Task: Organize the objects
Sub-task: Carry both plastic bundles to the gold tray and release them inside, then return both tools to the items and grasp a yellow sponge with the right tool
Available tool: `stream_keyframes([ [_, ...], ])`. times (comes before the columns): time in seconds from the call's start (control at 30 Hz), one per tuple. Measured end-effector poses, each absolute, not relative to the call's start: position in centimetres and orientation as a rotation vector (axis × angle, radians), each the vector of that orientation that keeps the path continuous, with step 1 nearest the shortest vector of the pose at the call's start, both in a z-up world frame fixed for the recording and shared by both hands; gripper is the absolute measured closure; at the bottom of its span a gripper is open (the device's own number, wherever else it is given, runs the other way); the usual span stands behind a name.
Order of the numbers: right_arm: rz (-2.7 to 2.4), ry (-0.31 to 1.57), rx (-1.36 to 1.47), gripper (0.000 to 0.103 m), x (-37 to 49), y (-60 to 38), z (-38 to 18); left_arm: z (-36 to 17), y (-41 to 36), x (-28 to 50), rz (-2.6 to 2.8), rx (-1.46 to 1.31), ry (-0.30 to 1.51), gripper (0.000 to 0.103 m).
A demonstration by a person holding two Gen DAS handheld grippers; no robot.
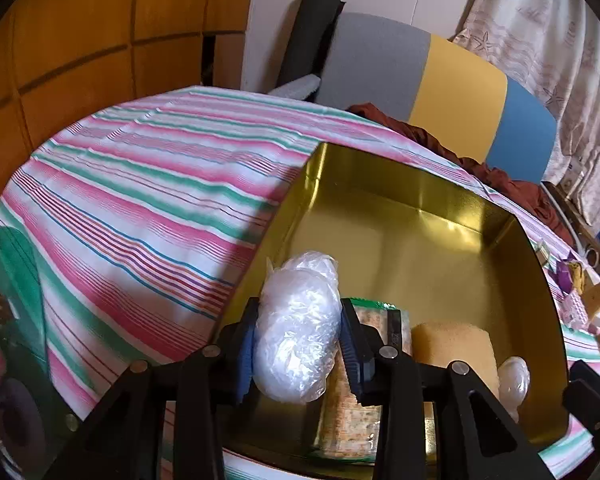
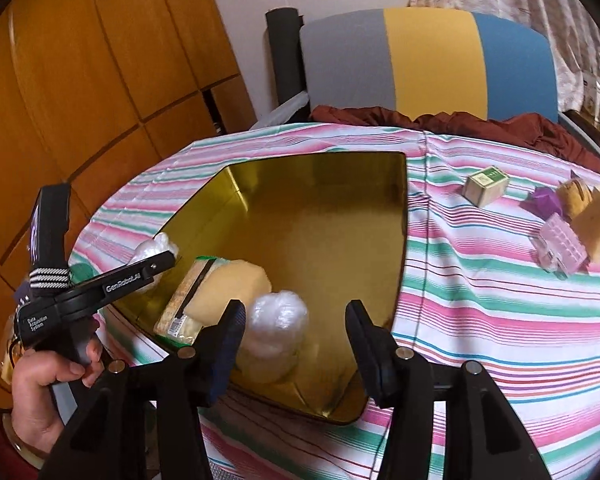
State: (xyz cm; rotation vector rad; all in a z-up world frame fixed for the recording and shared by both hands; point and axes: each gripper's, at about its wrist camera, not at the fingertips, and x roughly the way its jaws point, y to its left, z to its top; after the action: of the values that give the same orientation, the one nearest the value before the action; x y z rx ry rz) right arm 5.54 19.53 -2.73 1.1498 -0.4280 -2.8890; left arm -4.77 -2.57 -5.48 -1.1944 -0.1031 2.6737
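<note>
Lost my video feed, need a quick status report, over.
Left tongs shut on crumpled clear plastic bag over gold rectangular metal tin. Right tongs open, empty. Nothing blocking.

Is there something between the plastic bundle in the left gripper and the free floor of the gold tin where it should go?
Nothing visible blocks it. The left gripper holds the plastic bundle above the near left part of the gold tin. The cracker pack and sponge lie to its right; the floor beyond is bare.

Tin – glossy gold metal; bag – crinkled clear plastic; tablecloth – matt striped cloth.
</note>
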Motion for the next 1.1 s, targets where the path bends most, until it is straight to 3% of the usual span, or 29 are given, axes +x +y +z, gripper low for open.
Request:
stream_keyframes([
  [0.13, -2.917, -0.471, 1.127, 0.05, 6.1, 20.5, -2.4, -4.5, -2.4, -4.0, 2.703, -1.132, -0.105, 0.04],
  [0.27, -2.95, -0.507, 1.106, 0.05, 6.9, 21.6, -2.1, -2.9, -2.8, -2.9, 2.804, -1.022, -0.116, 0.008],
  [0.37, -2.974, -0.546, 1.105, 0.05, 7.4, 22.6, -2.2, -1.6, -3.7, -1.9, 2.86, -0.936, -0.191, 0.001],
  [0.63, -3.02, -0.635, 1.126, 0.05, 8.3, 25.6, -2.7, 0.1, -1.8, -0.6, 2.785, -0.906, -0.246, 0.0],
  [1.1, -3.105, -0.688, 1.275, 0.05, 11.4, 31.1, -6.5, 0.1, 9.5, 4.6, 2.42, -0.919, -0.047, 0.0],
])
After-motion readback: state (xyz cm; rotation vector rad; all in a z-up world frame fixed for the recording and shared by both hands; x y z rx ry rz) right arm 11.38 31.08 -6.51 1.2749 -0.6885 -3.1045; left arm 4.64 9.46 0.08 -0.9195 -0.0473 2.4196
